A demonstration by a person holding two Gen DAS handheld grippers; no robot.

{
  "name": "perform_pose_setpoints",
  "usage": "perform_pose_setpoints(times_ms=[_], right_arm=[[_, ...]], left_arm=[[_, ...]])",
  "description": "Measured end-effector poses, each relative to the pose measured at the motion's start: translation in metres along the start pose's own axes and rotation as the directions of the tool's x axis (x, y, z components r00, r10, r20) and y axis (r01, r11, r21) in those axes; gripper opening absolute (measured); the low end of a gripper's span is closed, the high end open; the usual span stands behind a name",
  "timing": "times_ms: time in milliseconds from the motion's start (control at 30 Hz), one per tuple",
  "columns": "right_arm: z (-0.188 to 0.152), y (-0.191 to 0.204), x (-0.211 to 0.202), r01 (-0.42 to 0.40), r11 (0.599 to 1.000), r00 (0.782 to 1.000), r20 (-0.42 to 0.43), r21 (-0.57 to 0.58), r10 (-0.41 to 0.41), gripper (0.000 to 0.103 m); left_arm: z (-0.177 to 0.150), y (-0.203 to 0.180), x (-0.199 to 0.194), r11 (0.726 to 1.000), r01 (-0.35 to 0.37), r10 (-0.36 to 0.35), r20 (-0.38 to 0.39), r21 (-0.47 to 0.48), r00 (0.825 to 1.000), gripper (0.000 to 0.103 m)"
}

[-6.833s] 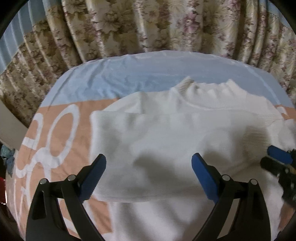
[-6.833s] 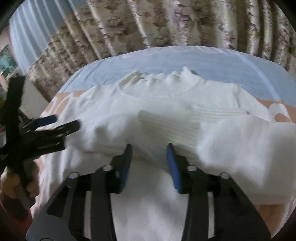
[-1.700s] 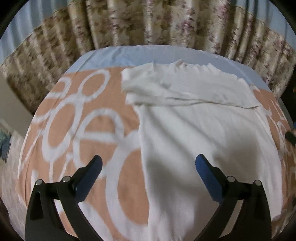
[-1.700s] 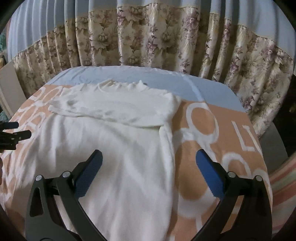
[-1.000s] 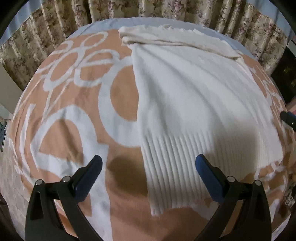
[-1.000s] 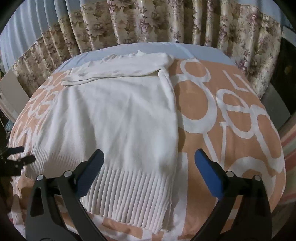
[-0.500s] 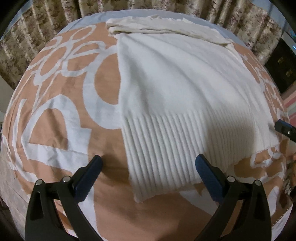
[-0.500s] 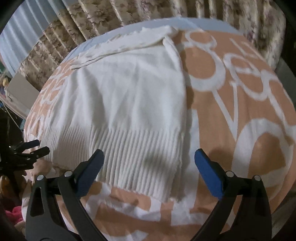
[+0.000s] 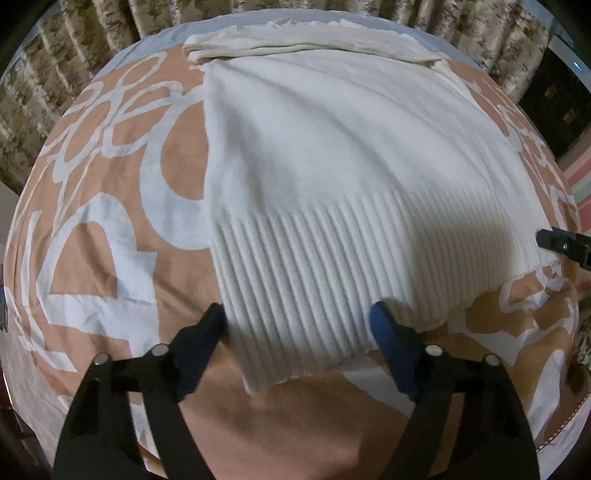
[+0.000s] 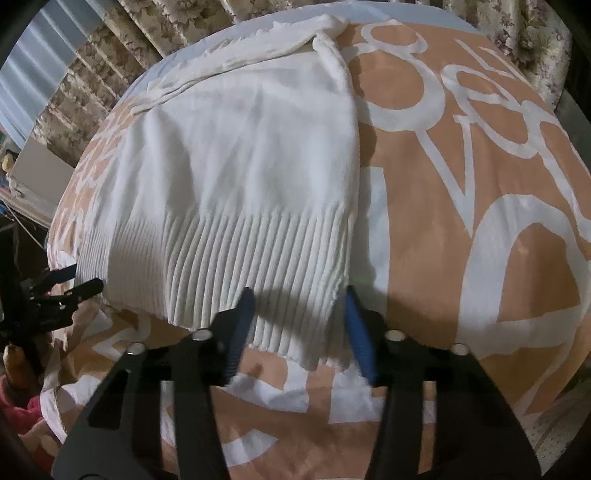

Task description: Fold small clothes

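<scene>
A white knitted sweater (image 9: 332,147) (image 10: 240,147) lies flat on the orange-and-white bedsheet (image 9: 110,258). Its sleeves (image 9: 295,40) are folded across the top, and its ribbed hem (image 9: 314,266) (image 10: 229,258) faces me. My left gripper (image 9: 299,321) points down over the hem's left corner, jaws closing, with the flat ribbing between the fingers. My right gripper (image 10: 298,306) straddles the hem's right corner and its jaws are also closing. The fabric is not bunched in either. Each gripper shows at the other view's edge: the right gripper (image 9: 561,243), the left gripper (image 10: 81,280).
Flowered curtains (image 9: 480,26) hang behind the bed. The sheet drops off at the near edge (image 10: 332,443) and on both sides. A dark cabinet (image 9: 554,107) stands to the right, and a striped rug (image 9: 580,177) lies beside it. Something pink (image 10: 18,406) lies low at the left.
Both grippers have come down closer to the hem corners. Their jaws have narrowed around the ribbing, the right much more than the left.
</scene>
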State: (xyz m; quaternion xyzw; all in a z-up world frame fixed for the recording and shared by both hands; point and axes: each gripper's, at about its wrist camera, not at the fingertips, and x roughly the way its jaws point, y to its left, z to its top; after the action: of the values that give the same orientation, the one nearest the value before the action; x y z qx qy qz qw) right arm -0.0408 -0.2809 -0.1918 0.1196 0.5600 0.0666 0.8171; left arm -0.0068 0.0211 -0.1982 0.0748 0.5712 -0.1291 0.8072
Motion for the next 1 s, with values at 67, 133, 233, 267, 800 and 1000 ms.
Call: perform_pose_setpoints(times_ms=[67,133,233,267,800,1000], right_arm=[[-0.001,0.001,0.002,0.002,1.000,1.000,-0.014,-0.010,-0.002,0.038],[-0.001,0.002,0.003,0.018,1.000,1.000,-0.013,-0.026,-0.018,0.021],[0.000,0.006,0.004,0.011,0.999,1.000,-0.014,-0.051,-0.012,0.012],[0.001,0.009,0.004,0.021,0.997,1.000,-0.015,-0.070,-0.022,0.012],[0.050,0.036,-0.013,-0.020,0.980,0.995,0.097,-0.196,0.040,0.011],[0.078,0.044,-0.006,-0.010,0.977,0.989,0.143,-0.215,0.041,0.011]], left_arm=[[0.001,-0.001,0.000,1.000,0.005,-0.005,-0.002,0.002,1.000,0.073],[0.003,-0.002,0.000,1.000,0.011,-0.011,-0.001,0.006,1.000,0.056],[0.007,-0.003,0.000,1.000,0.002,-0.002,0.001,0.014,1.000,0.040],[0.008,-0.003,0.000,1.000,0.006,-0.006,-0.001,0.012,1.000,0.039],[0.038,0.006,-0.013,1.000,0.002,-0.003,0.070,0.012,0.998,0.012],[0.066,0.020,-0.017,0.999,-0.032,0.031,0.140,0.006,0.990,0.012]])
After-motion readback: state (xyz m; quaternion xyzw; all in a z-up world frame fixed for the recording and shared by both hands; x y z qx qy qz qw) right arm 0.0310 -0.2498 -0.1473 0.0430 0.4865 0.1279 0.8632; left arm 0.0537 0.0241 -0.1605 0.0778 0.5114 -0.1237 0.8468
